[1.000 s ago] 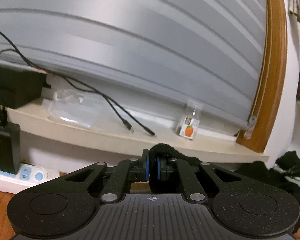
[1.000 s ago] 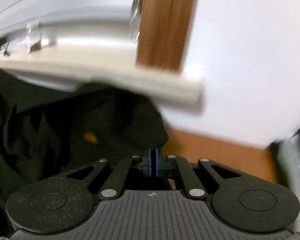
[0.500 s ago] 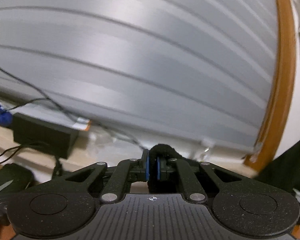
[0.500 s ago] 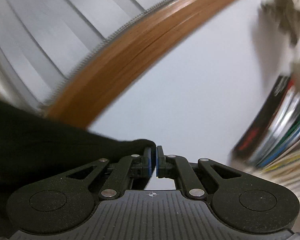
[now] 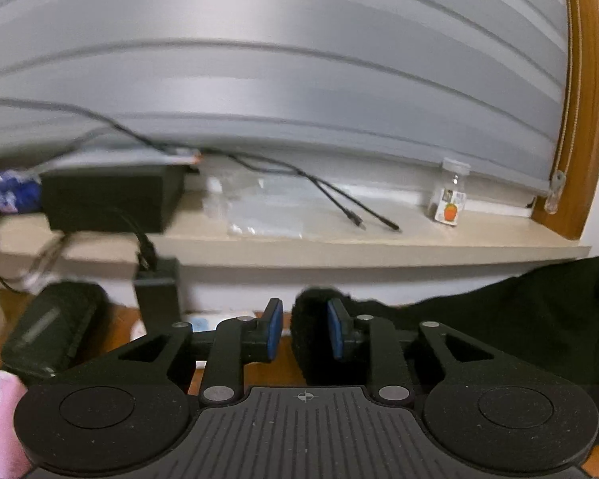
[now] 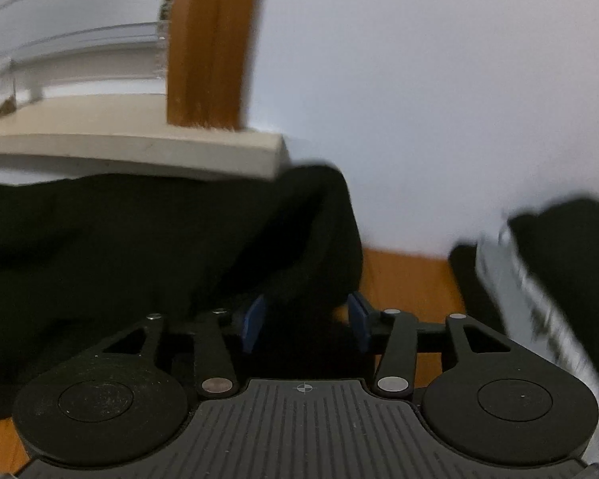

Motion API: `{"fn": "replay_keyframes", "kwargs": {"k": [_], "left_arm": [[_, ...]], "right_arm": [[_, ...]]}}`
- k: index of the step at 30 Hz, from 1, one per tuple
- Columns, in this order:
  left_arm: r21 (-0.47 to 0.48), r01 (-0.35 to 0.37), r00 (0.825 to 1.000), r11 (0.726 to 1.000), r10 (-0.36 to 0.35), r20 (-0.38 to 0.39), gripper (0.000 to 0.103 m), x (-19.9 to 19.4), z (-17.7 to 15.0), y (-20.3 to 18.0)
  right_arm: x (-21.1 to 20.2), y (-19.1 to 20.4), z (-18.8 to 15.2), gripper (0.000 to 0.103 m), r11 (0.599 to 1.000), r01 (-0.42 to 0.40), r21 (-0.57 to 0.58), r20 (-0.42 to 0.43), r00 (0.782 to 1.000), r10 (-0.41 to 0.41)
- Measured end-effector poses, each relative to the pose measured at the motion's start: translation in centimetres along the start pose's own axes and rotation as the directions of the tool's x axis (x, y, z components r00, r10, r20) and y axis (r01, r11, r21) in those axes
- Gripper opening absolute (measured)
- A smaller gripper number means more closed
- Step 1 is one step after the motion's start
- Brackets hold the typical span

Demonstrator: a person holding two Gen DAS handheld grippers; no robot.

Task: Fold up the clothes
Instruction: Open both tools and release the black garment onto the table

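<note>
Both tools opening since a second ago.
Left tool (image 5: 303,329) and right tool (image 6: 305,325) loosen around the black garment (image 6: 139,239); pads no longer pinch, likely releasing a fold.

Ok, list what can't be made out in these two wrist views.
- Black garment, left wrist view: its type and full shape, cut off by the right edge and the left gripper.
- Black garment, right wrist view: how it lies below, hidden by the right gripper.
- Grey-and-black item, right wrist view: blurred and cut off.
- Small bottle, left wrist view: label too small.
</note>
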State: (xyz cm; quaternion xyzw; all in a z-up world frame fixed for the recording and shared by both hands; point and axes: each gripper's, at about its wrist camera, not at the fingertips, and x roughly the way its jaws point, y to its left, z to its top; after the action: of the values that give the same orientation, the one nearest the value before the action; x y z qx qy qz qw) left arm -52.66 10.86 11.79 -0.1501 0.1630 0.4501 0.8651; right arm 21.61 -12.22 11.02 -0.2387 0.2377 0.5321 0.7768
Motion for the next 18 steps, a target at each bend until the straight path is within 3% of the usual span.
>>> {"fn": "replay_keyframes", "kwargs": {"k": [2, 5, 10, 15, 16, 17, 18], "left_arm": [[0.011, 0.017, 1.0, 1.0, -0.017, 0.022, 0.04, -0.6, 0.4, -0.8], [0.035, 0.045, 0.997, 0.998, -0.047, 0.057, 0.041, -1.1, 1.0, -2.7], [0.057, 0.162, 0.984, 0.985, -0.166, 0.066, 0.041, 0.3, 1.6, -6.7], [0.053, 0.288, 0.956, 0.956, -0.291, 0.045, 0.047, 4.6, 1.3, -11.0], [0.049, 0.315, 0.948, 0.948, -0.317, 0.037, 0.047, 5.7, 1.1, -11.8], [0.044, 0.342, 0.939, 0.939, -0.344, 0.029, 0.047, 6.9, 0.9, -12.6], [0.039, 0.369, 0.929, 0.929, -0.37, 0.021, 0.047, 8.0, 0.7, -13.4]], "right_arm": [[-0.5, -1.1, -1.2, 0.058, 0.999, -0.005, 0.032, -0.005, 1.0, 0.005], [-1.7, -3.2, -3.3, 0.065, 0.996, -0.01, 0.084, -0.03, 0.999, 0.013], [-2.8, -5.1, -6.5, 0.071, 0.985, -0.041, 0.17, -0.06, 0.997, 0.052], [-2.3, -5.5, -8.8, 0.073, 0.974, -0.099, 0.206, -0.1, 0.988, 0.121], [-2.5, -5.4, -9.2, 0.063, 0.97, -0.121, 0.21, -0.102, 0.984, 0.145], [-2.9, -5.3, -9.5, 0.044, 0.966, -0.147, 0.211, -0.096, 0.981, 0.171], [-3.4, -5.0, -9.6, 0.031, 0.966, -0.158, 0.204, -0.09, 0.98, 0.179]]}}
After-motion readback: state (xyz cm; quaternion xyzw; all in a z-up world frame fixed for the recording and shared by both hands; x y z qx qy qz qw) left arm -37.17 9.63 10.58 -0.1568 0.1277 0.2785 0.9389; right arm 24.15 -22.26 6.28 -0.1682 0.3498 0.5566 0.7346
